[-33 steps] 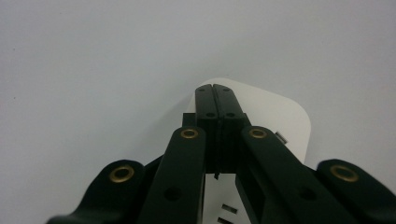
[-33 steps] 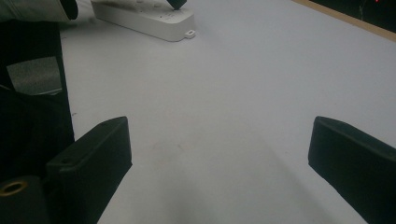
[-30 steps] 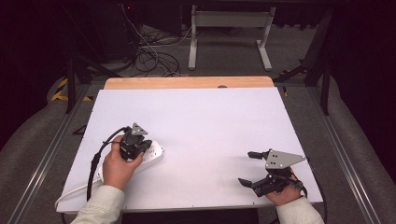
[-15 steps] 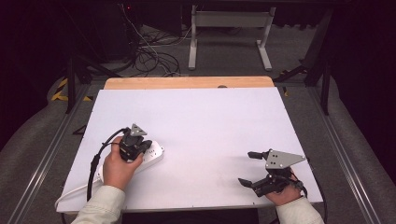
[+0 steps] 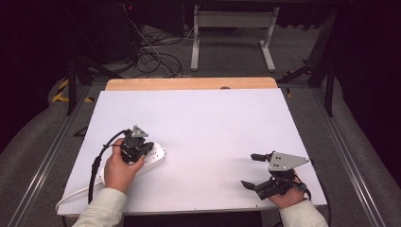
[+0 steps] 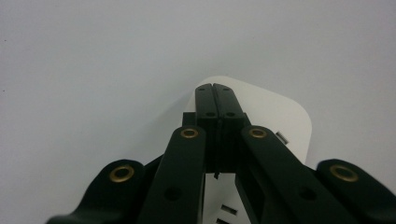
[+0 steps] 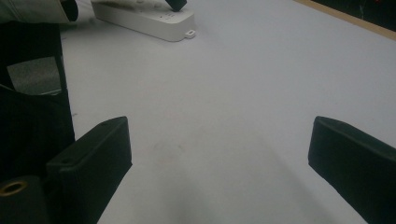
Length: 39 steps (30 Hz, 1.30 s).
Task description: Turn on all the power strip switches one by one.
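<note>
a: while the white power strip (image 5: 150, 158) is lain over at the near left of the white surface (image 5: 198, 123), what is seen of the left tongs (image 5: 142, 152)?

b: they are seen pressed together with nothing pinched between them, the tips resting on or just above the strip's top near its rounded far end (image 6: 261, 105). contact cannot be confirmed from the left gripper view.

a: and the right tongs (image 5: 252, 170)?

b: they are held spread wide at the near right of the surface, well apart from the strip, with only bare surface between the two black pads (image 7: 93, 154).

a: what could go wrong from here?

b: if a button or socket is to be pressed, the strip could be pushed sideways or tipped, since it is not braced by the other tongs. a slide toward the near left edge is judged possible, as the strip's white cord (image 5: 78, 195) trails off there and could be dragged. the black cable (image 5: 97, 163) of the left tongs could also be snagged on the strip.

a: can any brand or writing be read?

b: none can be read. socket slots (image 6: 225, 211) are made out on the strip's top and a small tab (image 7: 189, 33) at its end, but no label is legible.
</note>
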Each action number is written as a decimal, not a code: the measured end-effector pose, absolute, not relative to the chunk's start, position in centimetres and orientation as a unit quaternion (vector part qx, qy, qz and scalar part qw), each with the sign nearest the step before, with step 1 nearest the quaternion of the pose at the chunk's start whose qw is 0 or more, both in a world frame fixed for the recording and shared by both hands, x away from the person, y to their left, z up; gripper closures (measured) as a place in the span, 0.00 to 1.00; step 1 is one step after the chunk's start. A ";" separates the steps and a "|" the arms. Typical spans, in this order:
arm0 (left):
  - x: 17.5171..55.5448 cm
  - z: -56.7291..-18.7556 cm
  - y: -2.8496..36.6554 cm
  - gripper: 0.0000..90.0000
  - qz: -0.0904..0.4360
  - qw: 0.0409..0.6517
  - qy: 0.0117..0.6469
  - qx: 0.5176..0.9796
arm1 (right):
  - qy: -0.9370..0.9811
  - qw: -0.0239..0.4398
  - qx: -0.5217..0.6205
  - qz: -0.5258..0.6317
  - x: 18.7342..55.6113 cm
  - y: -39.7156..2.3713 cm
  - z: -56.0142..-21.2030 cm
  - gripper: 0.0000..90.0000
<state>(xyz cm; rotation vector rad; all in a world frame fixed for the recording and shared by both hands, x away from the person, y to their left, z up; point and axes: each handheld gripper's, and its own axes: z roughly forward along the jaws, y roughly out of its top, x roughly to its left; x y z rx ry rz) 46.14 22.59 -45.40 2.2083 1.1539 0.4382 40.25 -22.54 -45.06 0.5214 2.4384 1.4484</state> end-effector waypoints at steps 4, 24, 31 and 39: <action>46.1 -45.4 22.6 1.00 0.169 0.300 0.434 0.833 | 0.839 0.128 0.179 0.499 40.3 -22.5 -45.1 0.07; 45.3 -43.8 23.2 1.00 0.175 0.330 0.420 0.827 | 0.838 0.130 0.177 0.499 40.3 -22.7 -45.0 0.07; 44.3 -42.2 23.0 1.00 0.176 0.347 0.413 0.823 | 0.838 0.132 0.178 0.498 40.2 -22.7 -45.0 0.07; 43.6 -41.1 23.5 1.00 0.184 0.363 0.411 0.816 | 0.839 0.131 0.179 0.497 40.3 -22.7 -45.0 0.07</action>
